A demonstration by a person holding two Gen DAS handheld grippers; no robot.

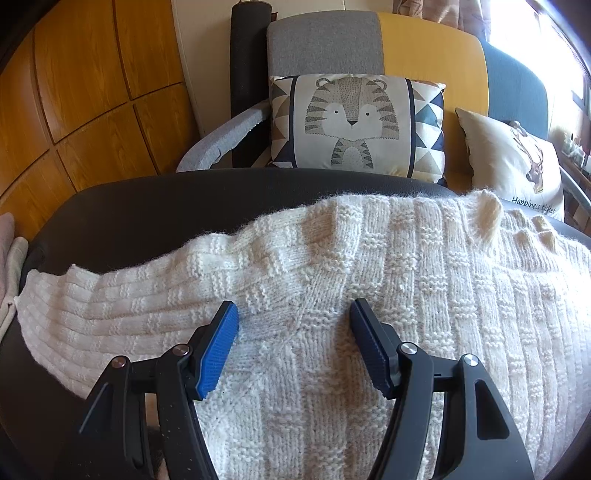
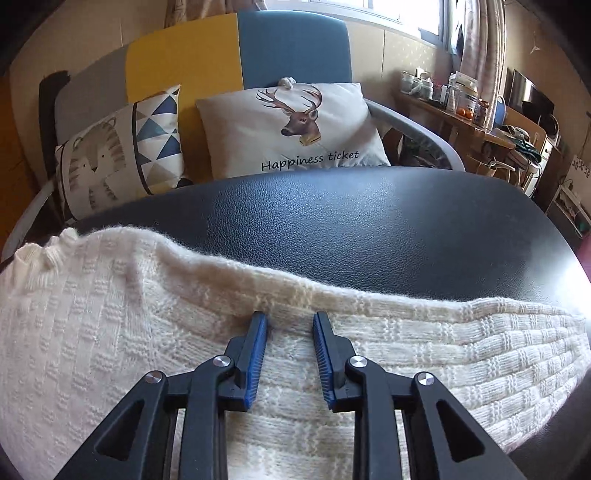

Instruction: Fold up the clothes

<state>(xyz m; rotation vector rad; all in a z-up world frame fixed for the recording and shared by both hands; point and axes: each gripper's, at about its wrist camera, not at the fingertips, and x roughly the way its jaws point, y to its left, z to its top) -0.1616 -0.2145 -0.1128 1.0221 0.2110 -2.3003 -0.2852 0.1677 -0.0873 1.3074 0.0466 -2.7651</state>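
Now one cream sweater (image 1: 332, 295) lies flat on the black table (image 2: 369, 221) under both grippers. Left gripper (image 1: 293, 314) gapes wide, holding nothing; right gripper (image 2: 290, 319) stands narrowly open at the sweater's far edge. Two cushions (image 2: 291, 129) sit beyond.

Daylight is pouring through a curtained window (image 2: 406, 14) behind a grey, yellow and blue panelled sofa (image 2: 291, 44), where a tiger-print cushion (image 1: 354, 125) and a stag-print cushion (image 2: 291, 129) are leaning. Orange wooden panelling (image 1: 92, 92) is lining the left wall; a cluttered wooden side table (image 2: 458, 122) is standing right.
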